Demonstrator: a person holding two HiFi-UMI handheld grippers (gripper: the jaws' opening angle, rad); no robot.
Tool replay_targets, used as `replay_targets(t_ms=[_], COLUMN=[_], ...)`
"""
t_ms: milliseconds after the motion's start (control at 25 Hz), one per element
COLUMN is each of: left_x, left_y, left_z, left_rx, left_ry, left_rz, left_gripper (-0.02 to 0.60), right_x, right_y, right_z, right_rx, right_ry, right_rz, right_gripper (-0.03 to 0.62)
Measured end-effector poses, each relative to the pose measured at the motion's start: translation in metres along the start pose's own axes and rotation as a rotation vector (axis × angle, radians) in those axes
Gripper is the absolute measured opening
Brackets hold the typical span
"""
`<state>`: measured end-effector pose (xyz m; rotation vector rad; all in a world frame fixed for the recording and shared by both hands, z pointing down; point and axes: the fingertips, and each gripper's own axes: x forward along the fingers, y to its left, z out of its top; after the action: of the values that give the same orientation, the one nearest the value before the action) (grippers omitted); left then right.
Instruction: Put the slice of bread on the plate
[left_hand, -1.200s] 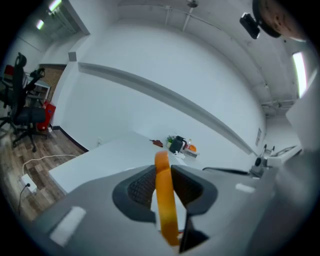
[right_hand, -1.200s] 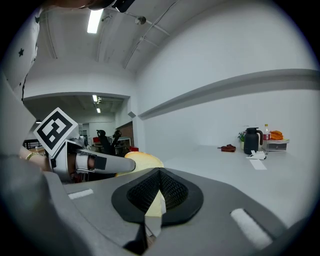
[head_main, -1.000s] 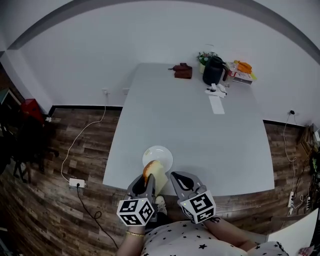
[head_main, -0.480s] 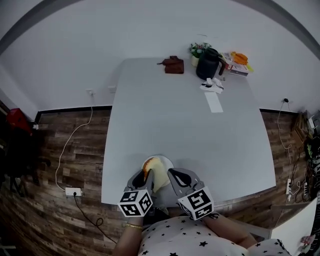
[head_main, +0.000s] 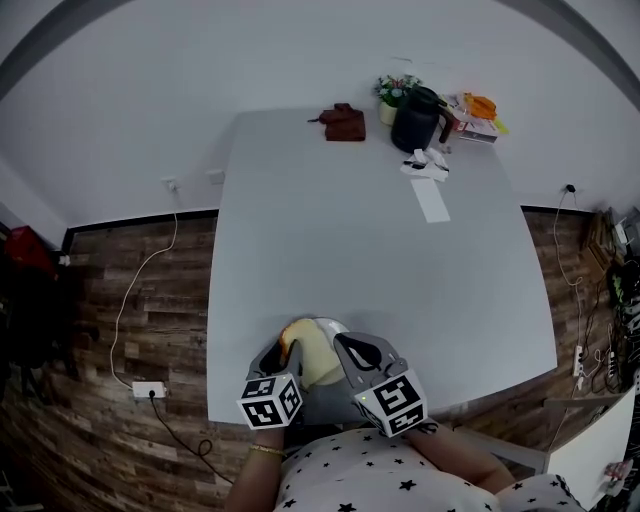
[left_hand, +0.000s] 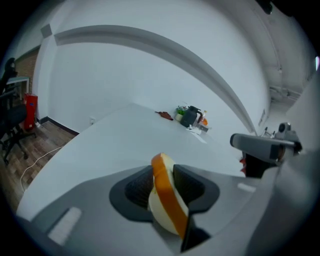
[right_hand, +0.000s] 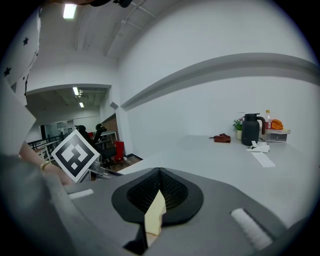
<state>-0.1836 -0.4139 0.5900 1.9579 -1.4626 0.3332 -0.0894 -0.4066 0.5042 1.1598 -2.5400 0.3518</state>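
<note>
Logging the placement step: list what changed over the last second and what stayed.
The left gripper lowered the slice of bread over the plate, now hiding most of it; its jaws have just been opening, the slice still between them. The right gripper stayed alongside, shut on a pale scrap. Plate and kettle stayed put.

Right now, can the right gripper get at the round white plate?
Probably yes: the right gripper hangs right beside the round white plate, nothing between them. But the orange-crusted bread slice, between the left gripper's jaws, which have just been opening, covers most of it.
</note>
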Motion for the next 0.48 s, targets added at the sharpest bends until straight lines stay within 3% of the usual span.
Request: replay_targets(t_ms=[200,320,480], left_x=[0.008,0.009,0.007], left_y=[0.013,0.022,0.019], left_z=[-0.008,-0.011,-0.009], left_rx=[0.033,0.102,0.139], left_ry=[0.037,0.055,0.053], left_rz=[0.055,0.119,0.131], left_gripper=[0.133,0.156,0.156], right_x=[0.009,0.012,0.013], right_y=[0.000,0.000,0.002], right_z=[-0.001,-0.001,-0.002], right_rx=[0.004,0.007,0.006], right_ry=[0.007,0.009,0.008], right_rz=[0.011,0.020,0.032], right_gripper=[-0.002,-0.002,-0.002])
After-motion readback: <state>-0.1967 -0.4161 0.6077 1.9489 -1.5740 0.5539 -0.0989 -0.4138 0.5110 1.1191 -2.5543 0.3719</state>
